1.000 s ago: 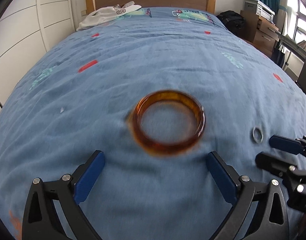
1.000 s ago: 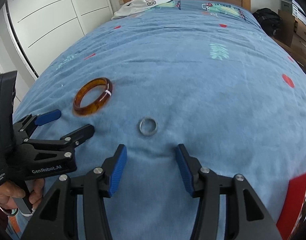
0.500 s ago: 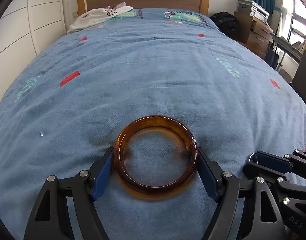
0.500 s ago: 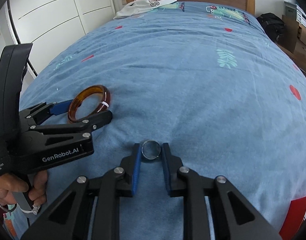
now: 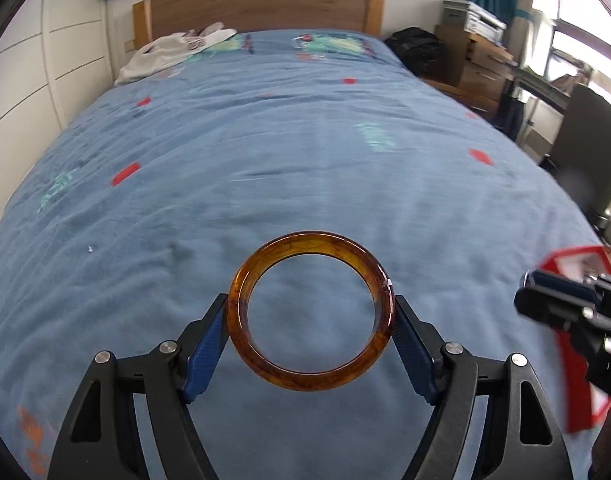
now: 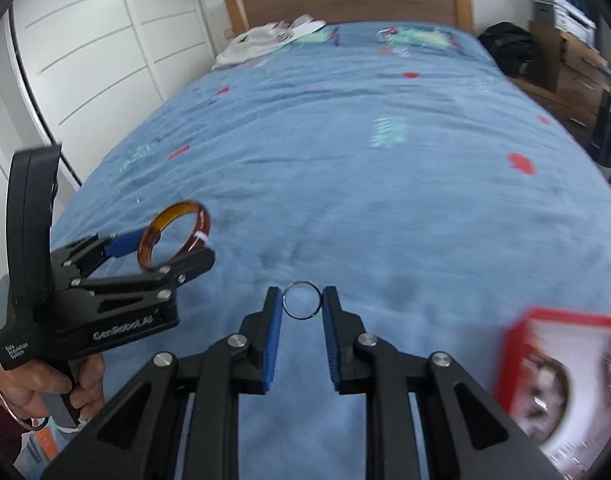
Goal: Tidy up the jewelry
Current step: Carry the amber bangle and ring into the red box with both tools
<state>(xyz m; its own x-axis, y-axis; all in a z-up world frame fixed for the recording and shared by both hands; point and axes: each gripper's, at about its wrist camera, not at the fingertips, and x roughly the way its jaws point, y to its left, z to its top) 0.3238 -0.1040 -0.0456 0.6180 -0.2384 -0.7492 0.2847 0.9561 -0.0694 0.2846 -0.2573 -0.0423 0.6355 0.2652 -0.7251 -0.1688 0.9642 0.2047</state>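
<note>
Left gripper (image 5: pixel 311 320): clamped on amber bangle (image 5: pixel 311 380), held above bedspread (image 5: pixel 305 152). Right gripper (image 6: pixel 302 304): pinching silver ring (image 6: pixel 302 285) at fingertips.

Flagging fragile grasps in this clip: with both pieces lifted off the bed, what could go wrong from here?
The silver ring is pinched only at its thin edges by the right gripper, so it could twist out and drop onto the blue bedspread. The amber bangle is smooth and rounded, held at two points by the left gripper, and might slip. The red box looks blurred, so aiming could suffer.
</note>
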